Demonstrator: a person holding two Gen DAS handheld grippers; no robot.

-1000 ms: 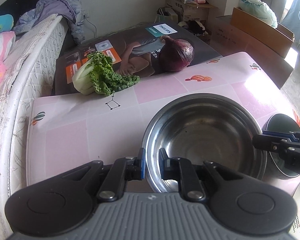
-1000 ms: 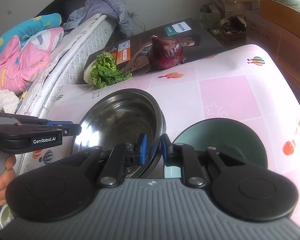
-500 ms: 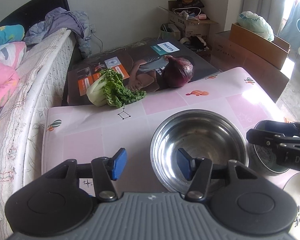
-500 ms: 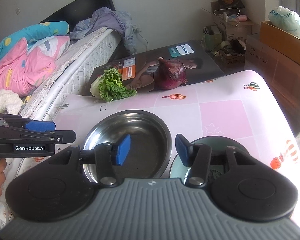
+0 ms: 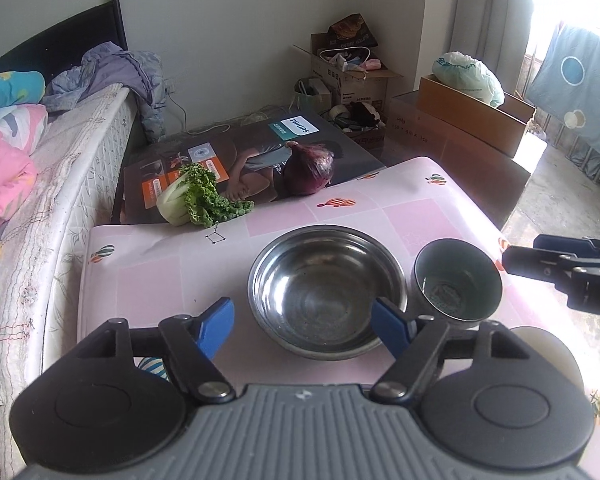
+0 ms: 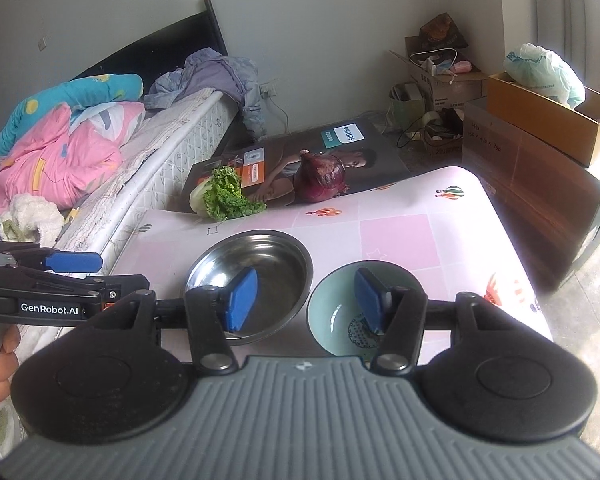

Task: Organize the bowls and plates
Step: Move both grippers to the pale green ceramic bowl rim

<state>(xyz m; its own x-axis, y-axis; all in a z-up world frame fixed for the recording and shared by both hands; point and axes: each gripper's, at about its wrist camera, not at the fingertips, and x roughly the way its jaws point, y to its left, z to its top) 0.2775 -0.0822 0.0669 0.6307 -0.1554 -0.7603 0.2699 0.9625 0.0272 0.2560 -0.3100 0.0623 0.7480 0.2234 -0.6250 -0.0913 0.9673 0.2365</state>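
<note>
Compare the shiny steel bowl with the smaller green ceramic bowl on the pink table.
The shiny steel bowl is wider and shallower; the green ceramic bowl is narrower and deeper. The steel bowl is bare, reflective metal inside; the green bowl has a dark printed pattern at its bottom. Both sit upright and empty, side by side on the pink table.

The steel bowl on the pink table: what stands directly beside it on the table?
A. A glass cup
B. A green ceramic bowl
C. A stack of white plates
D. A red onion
B. The green ceramic bowl stands right next to the steel bowl on the pink table; the red onion lies farther back.
</note>
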